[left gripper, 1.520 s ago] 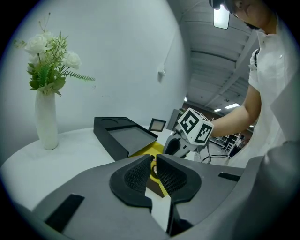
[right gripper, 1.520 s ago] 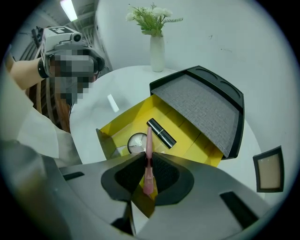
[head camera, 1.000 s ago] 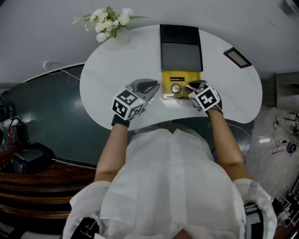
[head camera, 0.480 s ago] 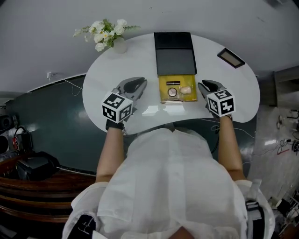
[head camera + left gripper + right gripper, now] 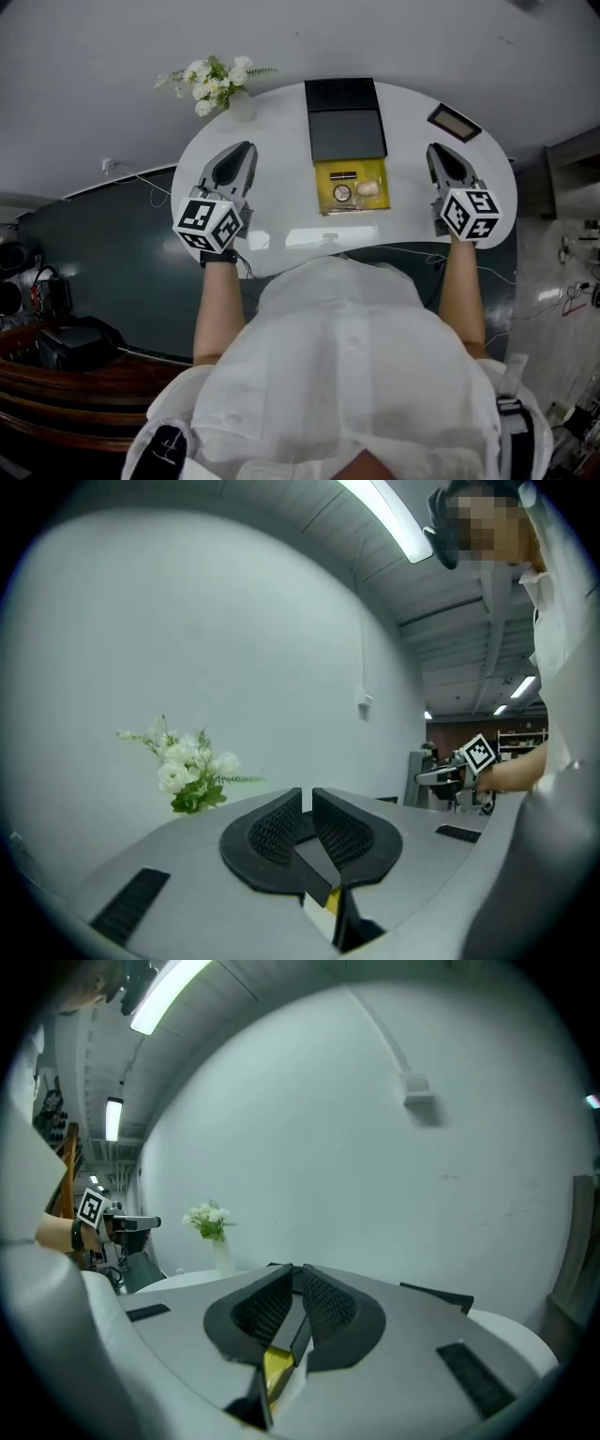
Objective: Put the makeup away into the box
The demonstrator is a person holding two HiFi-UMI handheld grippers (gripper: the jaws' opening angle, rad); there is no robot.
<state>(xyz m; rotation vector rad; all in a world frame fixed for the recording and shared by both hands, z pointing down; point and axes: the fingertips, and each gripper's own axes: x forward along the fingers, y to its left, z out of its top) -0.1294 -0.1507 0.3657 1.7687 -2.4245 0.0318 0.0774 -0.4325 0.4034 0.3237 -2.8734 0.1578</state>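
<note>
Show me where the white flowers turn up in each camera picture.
Head view: flowers top left, on the table's far edge.
Left gripper view: flowers left of centre, against the wall.
Right gripper view: small, left of centre.
Shared landmark: the pale wall behind them.

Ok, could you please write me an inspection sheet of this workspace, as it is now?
Surface: white table, glossy.
Job's things: yellow box open, black lid behind it; makeup inside, a round compact among it.
Clutter: vase of white flowers; small dark frame.
Grippers: left gripper shut, empty; right gripper has just been closing, jaws together, nothing between.
Cables: thin white cable on the floor, left.
Surroundings: grey wall; dark floor; dark equipment lower left.
</note>
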